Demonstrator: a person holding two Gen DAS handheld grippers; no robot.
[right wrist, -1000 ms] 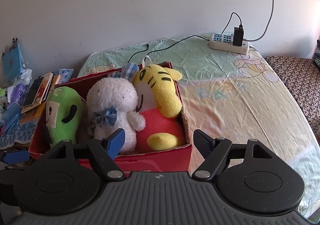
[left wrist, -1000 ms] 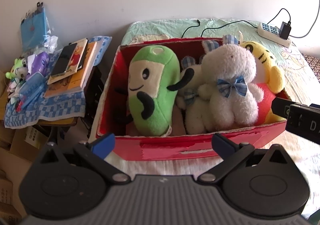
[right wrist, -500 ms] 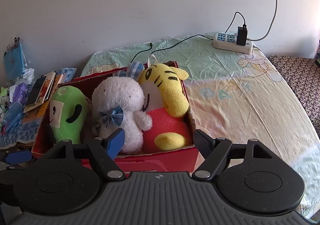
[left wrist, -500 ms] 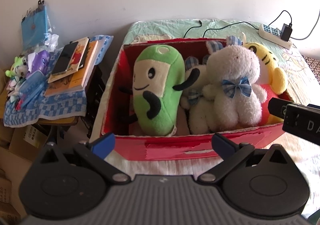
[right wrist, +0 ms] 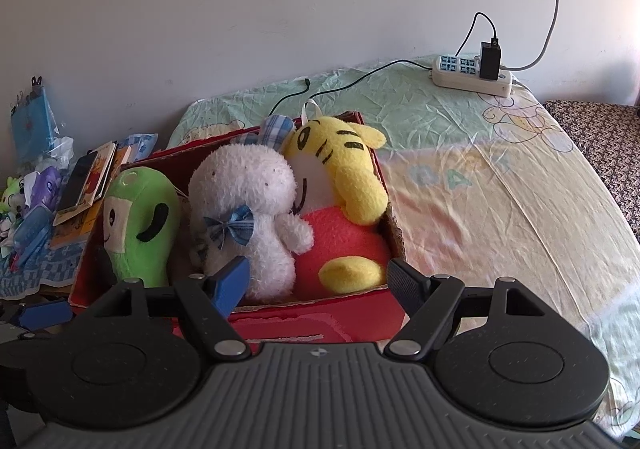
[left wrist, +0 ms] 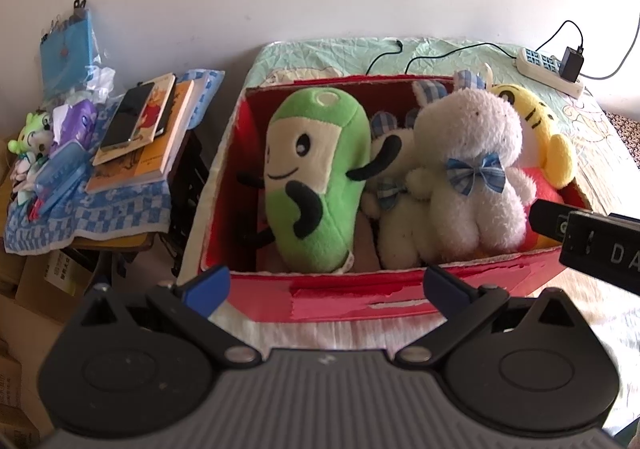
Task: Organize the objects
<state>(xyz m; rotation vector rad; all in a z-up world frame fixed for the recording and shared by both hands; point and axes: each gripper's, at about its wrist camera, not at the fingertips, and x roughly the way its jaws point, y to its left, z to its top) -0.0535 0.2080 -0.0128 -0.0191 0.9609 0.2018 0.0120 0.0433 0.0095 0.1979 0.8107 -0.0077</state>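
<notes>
While the red box (left wrist: 360, 301) is sitting on the bed (right wrist: 480, 177) with its near wall facing both cameras, the left claw (left wrist: 326, 283) is hovering just in front of that wall, released and spread wide, holding nothing and touching nothing; its blue fingertips (left wrist: 208, 283) are lying low against the box front in the left wrist view. Inside the box, the green plush (left wrist: 316, 177) is leaning upright in the left half, the white plush (left wrist: 476, 169) with a blue checked bow is standing just to its right, pressed against a smaller white toy (left wrist: 396, 233) tucked between them, and the yellow tiger plush (right wrist: 340, 177) is filling the right end, touching the white one. The right claw (right wrist: 320, 279) is hanging over the near right corner of the box, likewise released and empty; its blue fingertip is showing in front of the white plush and its dark one near the tiger's yellow foot, though I cannot tell whether either is touching. Beside the bed, a counter under a blue checked cloth (left wrist: 100, 209) is carrying stacked books (left wrist: 144, 137) with a phone on top; a power strip (right wrist: 472, 75) is lying at the far end of the bed.
</notes>
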